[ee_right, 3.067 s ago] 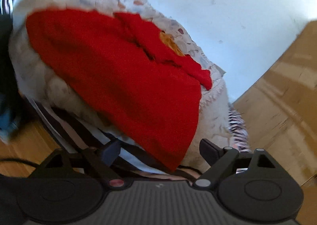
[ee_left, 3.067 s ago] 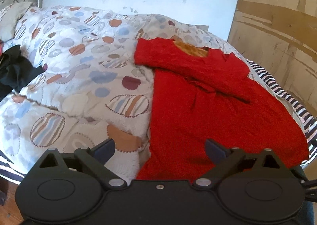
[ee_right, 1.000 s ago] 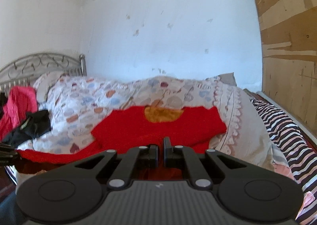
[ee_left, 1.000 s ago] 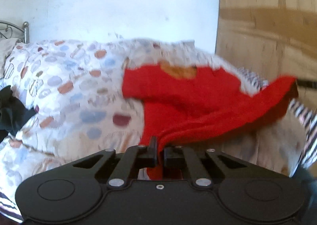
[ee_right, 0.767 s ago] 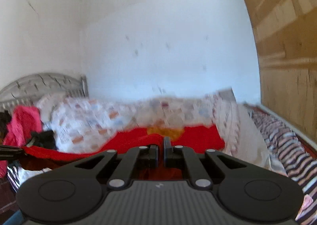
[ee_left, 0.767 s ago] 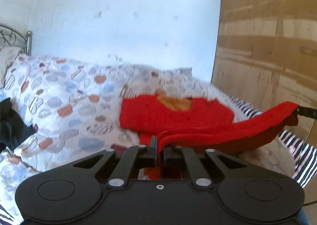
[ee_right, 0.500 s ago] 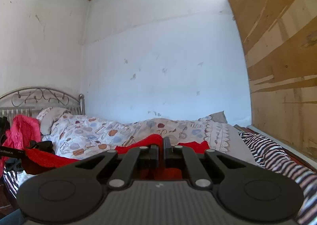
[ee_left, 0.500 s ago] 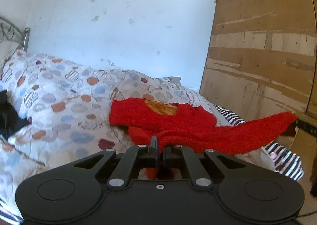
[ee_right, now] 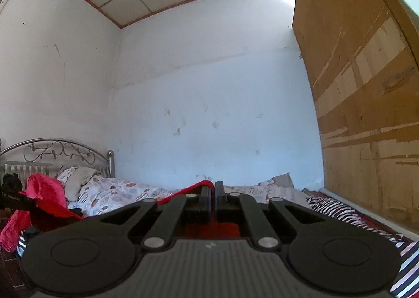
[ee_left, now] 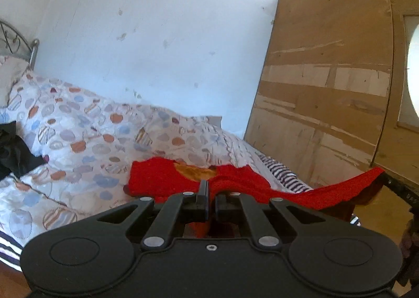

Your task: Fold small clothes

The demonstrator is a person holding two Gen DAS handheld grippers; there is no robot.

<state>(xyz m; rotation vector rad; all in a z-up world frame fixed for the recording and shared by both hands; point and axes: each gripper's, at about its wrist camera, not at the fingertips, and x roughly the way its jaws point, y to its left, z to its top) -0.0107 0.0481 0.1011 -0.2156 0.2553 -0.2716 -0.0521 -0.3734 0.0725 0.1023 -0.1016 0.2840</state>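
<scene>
Both my tongs, left gripper (ee_left: 211,194) and right gripper (ee_right: 212,193), clamped tight on red sweater (ee_left: 162,180) hem. Hem was flat on the quilt (ee_left: 86,138), now lifted, stretched between them, carried toward the collar ahead: bottom-to-top fold underway.

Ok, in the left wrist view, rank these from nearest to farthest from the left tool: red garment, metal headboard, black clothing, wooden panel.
1. Red garment, clamped in the left tool.
2. Black clothing, on the bed at far left.
3. Wooden panel, on the right, and metal headboard, upper left: too close to call.
</scene>
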